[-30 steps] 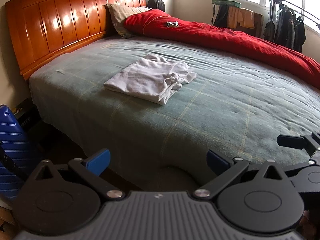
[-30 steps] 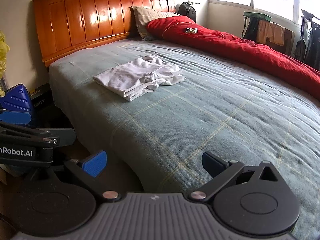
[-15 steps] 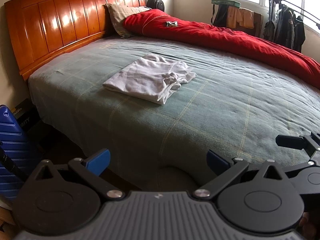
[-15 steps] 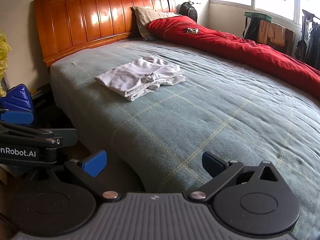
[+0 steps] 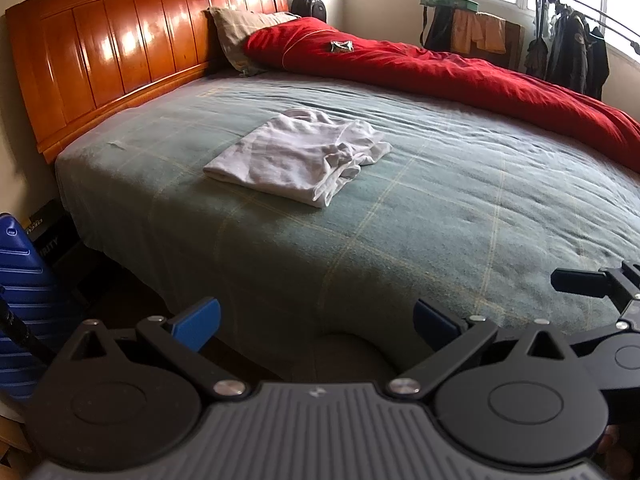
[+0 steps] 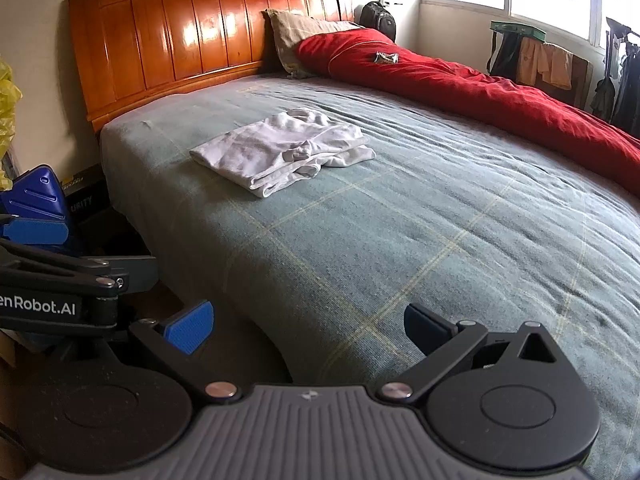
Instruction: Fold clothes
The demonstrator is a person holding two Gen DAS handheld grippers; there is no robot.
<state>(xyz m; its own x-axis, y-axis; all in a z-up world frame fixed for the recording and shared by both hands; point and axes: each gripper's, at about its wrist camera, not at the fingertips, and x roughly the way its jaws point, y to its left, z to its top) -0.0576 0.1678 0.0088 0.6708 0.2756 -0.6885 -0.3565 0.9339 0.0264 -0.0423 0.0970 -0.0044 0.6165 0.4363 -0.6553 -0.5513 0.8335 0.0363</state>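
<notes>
A white garment (image 5: 298, 156) (image 6: 280, 150) lies folded into a rough rectangle on the green checked bedspread (image 5: 440, 208) (image 6: 400, 220), toward the headboard end. Its right side is bunched and uneven. My left gripper (image 5: 316, 320) hangs open off the near edge of the bed, far short of the garment, with nothing between its blue pads. My right gripper (image 6: 308, 326) is open too, over the bed's near edge, also holding nothing. Part of the right gripper shows at the right edge of the left wrist view, and the left gripper body sits at the left of the right wrist view.
A red duvet (image 5: 440, 68) runs along the far side of the bed, with a pillow (image 5: 240, 36) by the wooden headboard (image 5: 120, 52). A blue suitcase (image 5: 20, 300) stands on the floor at the left. Clothes hang at the window (image 5: 572, 52).
Both views shift only slightly; the garment stays put and both grippers remain open and back from it.
</notes>
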